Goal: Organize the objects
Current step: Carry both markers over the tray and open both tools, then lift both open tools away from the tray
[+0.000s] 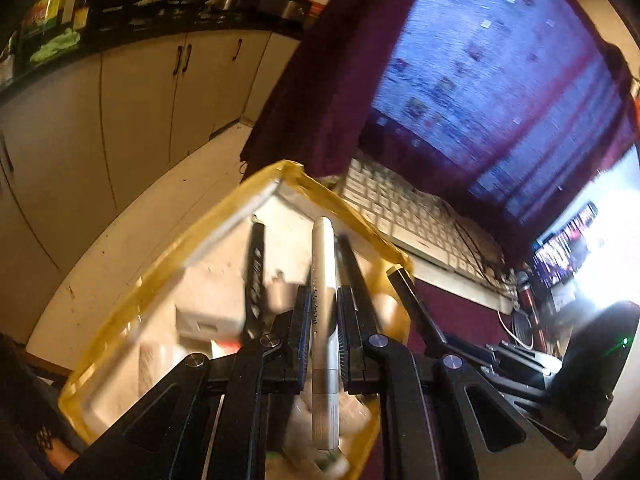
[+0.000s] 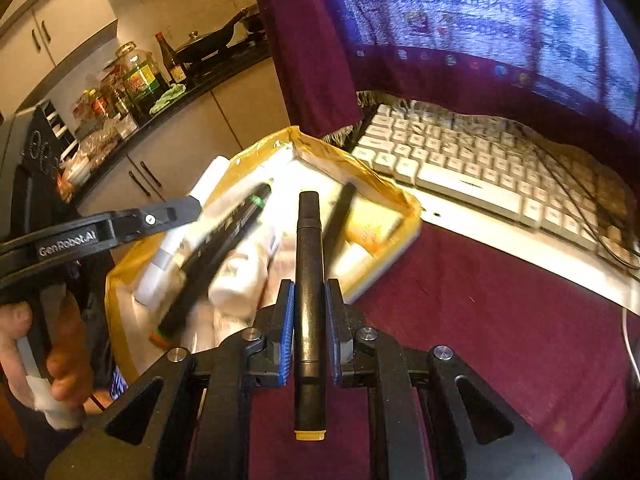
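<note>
Maroon cloth (image 2: 500,320) covers the desk by kitchen cabinets (image 1: 132,100); left claw (image 1: 324,316) grips a silver pen (image 1: 323,320), right claw (image 2: 310,304) a black marker (image 2: 309,300).

White keyboard (image 2: 472,168) at right centre of right view, cables trailing over its far end. Lit monitor (image 2: 500,20) above it, upper right, maroon cloth (image 2: 316,52) draped down its left side. Maroon cover (image 2: 500,320) on desk, lower right. Kitchen counter (image 2: 208,80) upper left, dark top: oil bottle (image 2: 140,76), sauce bottle (image 2: 170,58), pan (image 2: 208,46), green rag (image 2: 168,96). Pale cabinets (image 1: 132,96) below counter, dark handles. Phone screen (image 1: 568,248) lit at right edge of left view.
</note>
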Motion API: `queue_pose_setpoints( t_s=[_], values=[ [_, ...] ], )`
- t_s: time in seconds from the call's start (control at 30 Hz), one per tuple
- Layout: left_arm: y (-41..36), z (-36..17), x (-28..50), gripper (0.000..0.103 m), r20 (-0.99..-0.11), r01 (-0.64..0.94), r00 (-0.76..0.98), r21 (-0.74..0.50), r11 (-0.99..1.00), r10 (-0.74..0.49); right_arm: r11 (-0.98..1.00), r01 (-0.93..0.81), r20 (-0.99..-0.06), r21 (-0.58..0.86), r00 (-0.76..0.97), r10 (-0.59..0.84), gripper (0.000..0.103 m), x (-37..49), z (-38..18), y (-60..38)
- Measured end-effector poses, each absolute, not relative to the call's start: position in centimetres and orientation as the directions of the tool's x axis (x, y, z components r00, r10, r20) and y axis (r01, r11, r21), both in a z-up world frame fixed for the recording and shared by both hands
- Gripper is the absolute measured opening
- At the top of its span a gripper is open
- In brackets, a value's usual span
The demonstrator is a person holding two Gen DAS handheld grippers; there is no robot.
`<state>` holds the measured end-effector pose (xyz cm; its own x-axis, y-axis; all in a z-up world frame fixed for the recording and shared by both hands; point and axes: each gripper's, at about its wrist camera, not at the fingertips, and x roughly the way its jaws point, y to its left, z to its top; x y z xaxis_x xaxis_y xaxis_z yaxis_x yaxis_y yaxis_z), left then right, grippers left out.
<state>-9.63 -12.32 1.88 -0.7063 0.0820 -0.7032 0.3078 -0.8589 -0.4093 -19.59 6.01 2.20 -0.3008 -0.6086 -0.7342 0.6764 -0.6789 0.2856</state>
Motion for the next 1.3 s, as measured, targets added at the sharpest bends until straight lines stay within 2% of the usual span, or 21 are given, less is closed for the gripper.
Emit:
queue_pose_setpoints(
  t_s=[0.33,0.5,0.77,0.8,0.83,0.9,0.93,0.97,1.0,1.07,1.13,1.3],
  values=[
    [-14.7,-0.9,-13.4,0.01,-0.779,0.351,-0.623,-0.355,-0.866,0.067,-0.709,0.632,-0.735,0.312,-0.313,-0.602,0.012,-21.2,0.7,2.1],
    [-14.9,-1.9,-14.0,0.01,-0.788,0.362,-0.612,-0.348,-0.865,0.061,-0.721,0.637,-0.744,0.273,-0.336,-0.578,0.013,-21.2,-0.2,1.2],
    [-14.9,-2.0,-13.8,0.011,-0.787,0.368,-0.616,-0.321,-0.872,0.029,-0.706,0.644,-0.739,0.295,-0.315,-0.596,0.013,-21.3,-1.0,1.1],
    [-14.9,-1.9,-13.7,0.017,-0.785,0.368,-0.619,-0.32,-0.873,0.027,-0.705,0.642,-0.739,0.303,-0.309,-0.599,0.014,-21.3,-0.9,1.2],
    [-15.0,-1.8,-13.5,0.034,-0.78,0.374,-0.626,-0.32,-0.87,0.018,-0.703,0.64,-0.739,0.309,-0.304,-0.601,0.014,-21.3,-0.9,1.3],
    [-15.0,-1.3,-12.8,0.058,-0.759,0.384,-0.651,-0.312,-0.869,-0.015,-0.705,0.638,-0.743,0.309,-0.3,-0.598,0.018,-21.1,-0.6,1.5],
    [-14.8,-1.0,-12.6,0.059,-0.748,0.387,-0.663,-0.306,-0.87,-0.032,-0.704,0.641,-0.744,0.304,-0.302,-0.596,0.019,-20.7,-0.3,1.7],
    [-14.6,-0.4,-12.1,0.059,-0.735,0.387,-0.676,-0.291,-0.875,-0.055,-0.705,0.644,-0.741,0.297,-0.311,-0.595,0.028,-20.4,0.0,2.0],
    [-14.1,0.1,-11.7,0.06,-0.726,0.386,-0.684,-0.27,-0.882,-0.076,-0.704,0.651,-0.73,0.284,-0.329,-0.599,0.041,-19.7,0.6,2.6],
    [-13.0,1.1,-10.7,0.065,-0.715,0.382,-0.69,-0.228,-0.896,-0.112,-0.699,0.656,-0.712,0.284,-0.345,-0.612,0.055,-18.8,1.2,3.7],
    [-10.8,1.7,-9.6,0.08,-0.708,0.399,-0.679,-0.134,-0.907,-0.194,-0.692,0.659,-0.695,0.297,-0.348,-0.63,0.056,-17.9,1.5,5.2],
    [-7.3,1.9,-6.7,0.087,-0.641,0.47,-0.683,-0.018,-0.882,-0.351,-0.699,0.661,-0.695,0.273,-0.366,-0.618,0.056,-17.3,0.8,6.5]
  ],
)
